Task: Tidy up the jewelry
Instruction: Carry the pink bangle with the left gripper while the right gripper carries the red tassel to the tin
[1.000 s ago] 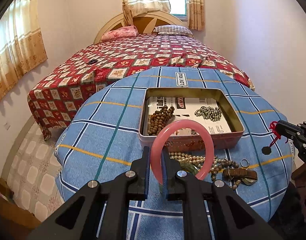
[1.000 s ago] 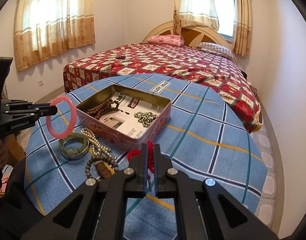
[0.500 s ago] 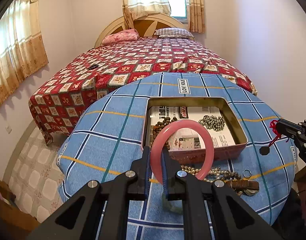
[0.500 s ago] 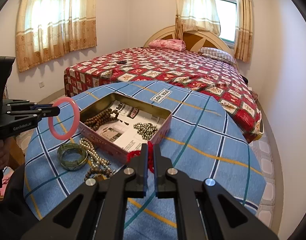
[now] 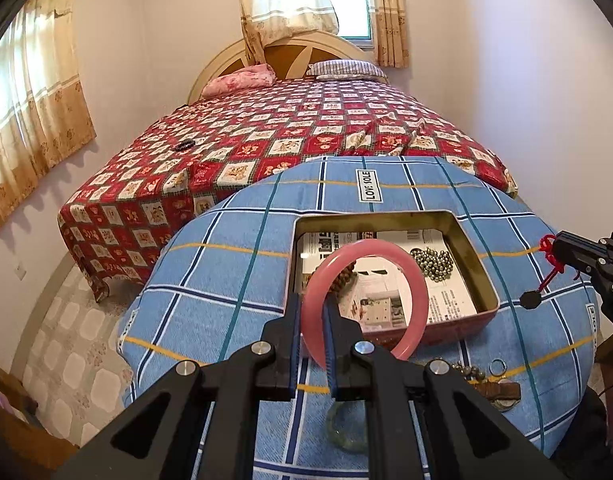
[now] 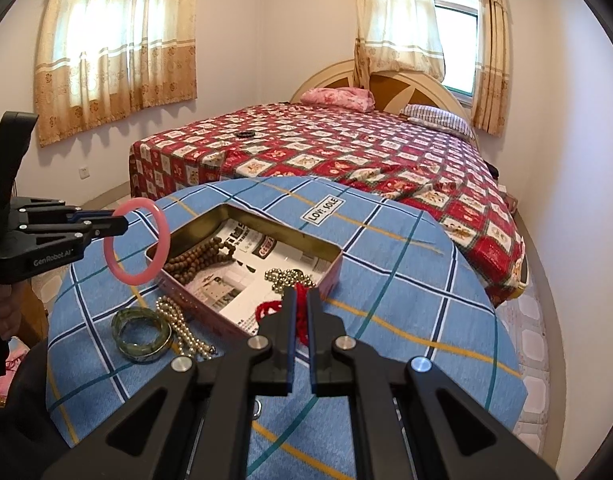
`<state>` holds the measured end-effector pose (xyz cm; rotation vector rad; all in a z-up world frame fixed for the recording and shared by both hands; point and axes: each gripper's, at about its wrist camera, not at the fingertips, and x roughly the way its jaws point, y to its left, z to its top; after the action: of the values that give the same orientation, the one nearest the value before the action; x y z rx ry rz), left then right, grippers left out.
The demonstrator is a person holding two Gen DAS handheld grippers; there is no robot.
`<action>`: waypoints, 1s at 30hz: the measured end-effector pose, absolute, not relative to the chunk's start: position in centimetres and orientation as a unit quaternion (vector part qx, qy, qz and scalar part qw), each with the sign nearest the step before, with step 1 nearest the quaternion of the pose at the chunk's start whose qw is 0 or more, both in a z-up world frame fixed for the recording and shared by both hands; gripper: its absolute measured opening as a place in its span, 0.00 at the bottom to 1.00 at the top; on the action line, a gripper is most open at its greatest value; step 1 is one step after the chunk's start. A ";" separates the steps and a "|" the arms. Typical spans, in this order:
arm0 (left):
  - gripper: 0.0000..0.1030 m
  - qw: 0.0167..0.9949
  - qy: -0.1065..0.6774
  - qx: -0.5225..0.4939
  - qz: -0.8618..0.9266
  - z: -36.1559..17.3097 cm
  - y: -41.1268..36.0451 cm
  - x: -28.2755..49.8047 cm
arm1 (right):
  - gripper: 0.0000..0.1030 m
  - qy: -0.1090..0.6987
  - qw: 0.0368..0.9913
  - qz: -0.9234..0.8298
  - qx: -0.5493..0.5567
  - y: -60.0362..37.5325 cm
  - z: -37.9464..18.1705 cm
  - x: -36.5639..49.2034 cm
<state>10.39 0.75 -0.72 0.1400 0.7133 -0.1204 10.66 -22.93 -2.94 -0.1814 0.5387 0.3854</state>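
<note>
My left gripper (image 5: 311, 312) is shut on a pink bangle (image 5: 414, 276) and holds it upright above the near left part of the pink tin box (image 5: 490, 280). It also shows in the right wrist view (image 6: 124, 225) with the bangle (image 6: 162, 236). My right gripper (image 6: 301, 300) is shut on a red cord (image 6: 266, 308) with a dark pendant (image 5: 529, 300), held near the box's right rim. The tin (image 6: 194, 298) holds brown wooden beads (image 6: 198, 256) and a metallic bead string (image 6: 288, 278).
On the blue checked tablecloth (image 6: 406, 280) in front of the tin lie a green bangle (image 6: 141, 334), a pearl necklace (image 6: 182, 326), a small ring (image 5: 497, 368) and a brown piece (image 5: 500, 390). A bed (image 6: 346, 152) stands behind the table.
Both grippers have risen and moved forward over the tin. The pink bangle now hangs over the box interior, and the red cord has come closer to the box.
</note>
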 end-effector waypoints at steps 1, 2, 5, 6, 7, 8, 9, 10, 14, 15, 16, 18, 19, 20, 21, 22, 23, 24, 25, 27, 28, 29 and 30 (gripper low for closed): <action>0.09 0.933 0.348 0.069 -0.059 -0.6 0.7 10.6 | 0.06 0.263 0.942 0.189 -0.090 -22.9 -2.9 10.7; 0.09 0.933 0.347 0.070 -0.059 -0.5 0.7 10.7 | 0.06 0.262 0.942 0.189 -0.091 -22.9 -2.8 10.9; 0.09 0.934 0.345 0.074 -0.059 -0.3 0.6 11.3 | 0.06 0.258 0.943 0.190 -0.092 -22.7 -2.5 11.2; 0.09 0.934 0.345 0.074 -0.059 -0.3 0.5 11.4 | 0.06 0.256 0.943 0.191 -0.093 -22.7 -2.4 11.3; 0.09 0.934 0.345 0.075 -0.059 -0.3 0.5 11.7 | 0.06 0.255 0.943 0.192 -0.094 -22.6 -2.3 11.4; 0.09 0.934 0.345 0.076 -0.058 -0.3 0.4 12.0 | 0.06 0.253 0.943 0.192 -0.095 -22.5 -2.1 11.6; 0.09 0.934 0.346 0.076 -0.057 -0.2 0.4 12.2 | 0.06 0.252 0.943 0.193 -0.096 -22.4 -2.0 11.7; 0.09 0.934 0.346 0.076 -0.057 -0.2 0.4 12.5 | 0.06 0.251 0.943 0.194 -0.097 -22.3 -1.9 11.9; 0.09 0.934 0.345 0.077 -0.054 0.0 0.3 13.7 | 0.06 0.247 0.943 0.199 -0.098 -21.7 -1.5 12.4; 0.09 0.934 0.346 0.077 -0.053 0.0 0.3 14.1 | 0.06 0.246 0.943 0.201 -0.099 -21.5 -1.5 12.5; 0.09 0.934 0.346 0.078 -0.053 0.0 0.3 14.3 | 0.06 0.246 0.943 0.202 -0.099 -21.3 -1.5 12.7; 0.09 0.933 0.347 0.080 -0.051 -0.1 0.2 14.9 | 0.06 0.246 0.942 0.206 -0.098 -20.9 -1.5 13.1; 0.09 0.932 0.348 0.080 -0.050 -0.2 0.1 15.3 | 0.06 0.247 0.942 0.207 -0.098 -20.8 -1.5 13.2; 0.09 0.932 0.350 0.081 -0.050 -0.3 0.1 15.6 | 0.06 0.248 0.941 0.209 -0.097 -20.6 -1.6 13.5; 0.09 0.932 0.350 0.082 -0.050 -0.5 0.1 15.7 | 0.06 0.250 0.940 0.210 -0.096 -20.5 -1.6 13.7; 0.09 0.931 0.352 0.083 -0.049 -0.7 0.0 16.0 | 0.06 0.251 0.940 0.211 -0.095 -20.3 -1.7 13.9; 0.10 0.930 0.354 0.083 -0.048 -0.8 0.0 16.1 | 0.06 0.252 0.939 0.212 -0.095 -20.2 -1.7 14.1; 0.10 0.930 0.355 0.084 -0.047 -1.1 0.0 16.4 | 0.06 0.253 0.939 0.213 -0.094 -20.1 -1.8 14.3; 0.10 0.929 0.357 0.084 -0.046 -1.2 -0.1 16.6 | 0.06 0.255 0.938 0.214 -0.094 -19.9 -1.9 14.5; 0.10 0.928 0.361 0.086 -0.044 -1.7 -0.2 16.9 | 0.06 0.258 0.937 0.216 -0.094 -19.8 -2.2 14.9; 0.10 0.927 0.363 0.087 -0.044 -1.8 -0.2 17.1 | 0.06 0.261 0.936 0.216 -0.094 -19.6 -2.3 15.0; 0.10 0.926 0.365 0.088 -0.044 -2.0 -0.2 17.3 | 0.06 0.263 0.935 0.217 -0.094 -19.6 -2.5 15.2; 0.10 0.925 0.367 0.089 -0.044 -2.2 -0.3 17.5 | 0.06 0.266 0.934 0.217 -0.094 -19.5 -2.7 15.5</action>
<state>17.47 -0.34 -2.19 0.1829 0.7528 -0.0896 15.46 -19.47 -2.69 -0.1919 0.5447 0.4440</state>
